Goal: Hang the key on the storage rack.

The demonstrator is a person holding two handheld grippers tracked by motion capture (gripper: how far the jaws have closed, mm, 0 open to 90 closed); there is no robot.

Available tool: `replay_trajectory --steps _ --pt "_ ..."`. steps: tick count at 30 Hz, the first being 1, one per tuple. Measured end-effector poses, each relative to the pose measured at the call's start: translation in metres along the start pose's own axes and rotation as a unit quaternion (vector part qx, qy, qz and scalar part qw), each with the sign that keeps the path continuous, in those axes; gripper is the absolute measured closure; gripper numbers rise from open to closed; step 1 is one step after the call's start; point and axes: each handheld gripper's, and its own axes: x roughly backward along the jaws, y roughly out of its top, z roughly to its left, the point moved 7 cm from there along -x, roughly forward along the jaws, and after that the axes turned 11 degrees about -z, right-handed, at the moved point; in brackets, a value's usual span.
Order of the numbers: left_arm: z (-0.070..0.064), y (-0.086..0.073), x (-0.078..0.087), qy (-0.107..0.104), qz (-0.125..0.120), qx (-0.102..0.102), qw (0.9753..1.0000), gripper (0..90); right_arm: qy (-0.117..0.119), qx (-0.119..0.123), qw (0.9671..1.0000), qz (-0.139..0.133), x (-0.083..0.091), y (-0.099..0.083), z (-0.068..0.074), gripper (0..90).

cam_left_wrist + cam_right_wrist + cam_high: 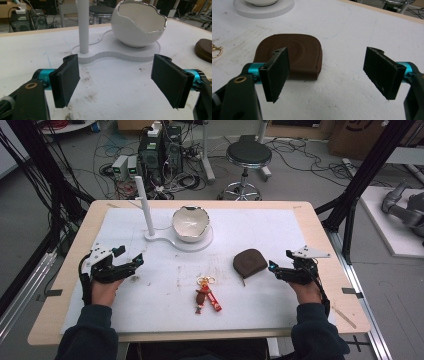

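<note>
Work is looking barely begun: the brown leather pouch (249,262) is lying flat right of centre in the high view, and in the right gripper view it (294,56) is sitting at centre left, partly behind one black jaw, not between the two. Both the left gripper (136,261) at mid left and the right gripper (272,267) at mid right are holding their jaws wide apart and gripping nothing. Judging from this, reaching, grasping and moving the pouch are all remaining, while the red keychain (206,295) and egg-shaped bowl (190,223) are lying untouched.
</note>
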Motion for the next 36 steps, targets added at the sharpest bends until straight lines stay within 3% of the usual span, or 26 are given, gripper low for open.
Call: replay_trajectory --steps 5,8,9,11,12,18,20,21,22,27,32,33,36 --pt "-0.01 0.0 -0.002 -0.019 0.005 0.006 0.9998 24.6 -0.002 0.004 1.0 0.001 0.0 0.001 0.002 21.6" --pt "-0.029 -0.001 -0.003 -0.045 0.008 0.007 0.9989 24.6 -0.001 0.005 1.0 0.0 0.0 0.003 0.005 21.6" --pt "-0.029 -0.001 -0.003 -0.045 0.008 0.007 0.9989 24.6 -0.001 0.005 1.0 0.0 0.0 0.003 0.005 21.6" --pt "-0.048 -0.002 -0.007 -0.065 0.013 0.009 0.9978 24.6 0.0 0.011 0.9999 -0.001 -0.001 0.004 0.007 21.6" --pt "-0.048 -0.002 -0.007 -0.065 0.013 0.009 0.9978 24.6 0.0 0.011 0.9999 -0.001 -0.001 0.004 0.007 21.6" --pt "-0.114 -0.022 -0.023 -0.129 0.062 -0.003 0.9898 24.6 -0.001 0.007 1.0 0.003 -0.002 0.003 0.008 21.6" --pt "-0.132 -0.028 -0.028 -0.147 0.073 -0.011 0.9864 24.6 -0.002 0.005 1.0 0.003 -0.002 0.003 0.007 21.6" --pt "-0.132 -0.028 -0.028 -0.147 0.073 -0.011 0.9864 24.6 -0.002 0.005 1.0 0.003 -0.002 0.003 0.007 21.6" --pt "-0.152 -0.035 -0.034 -0.16 0.087 -0.025 0.983 24.6 -0.002 0.007 1.0 0.001 -0.002 0.002 0.006 21.6" --pt "-0.183 -0.05 -0.038 -0.176 0.126 -0.04 0.9755 24.6 -0.003 0.005 1.0 0.005 0.0 0.001 0.006 21.6" --pt "-0.198 -0.057 -0.038 -0.181 0.14 -0.047 0.9724 24.6 -0.003 0.006 1.0 0.005 0.001 0.0 0.005 21.5" --pt "-0.201 -0.06 -0.038 -0.18 0.15 -0.06 0.9703 25.0 -0.003 0.007 0.9999 0.006 0.001 -0.001 0.004 21.6" --pt "-0.199 -0.061 -0.04 -0.17 0.156 -0.059 0.9713 25.8 -0.002 0.006 1.0 0.006 0.001 -0.001 0.005 21.6"
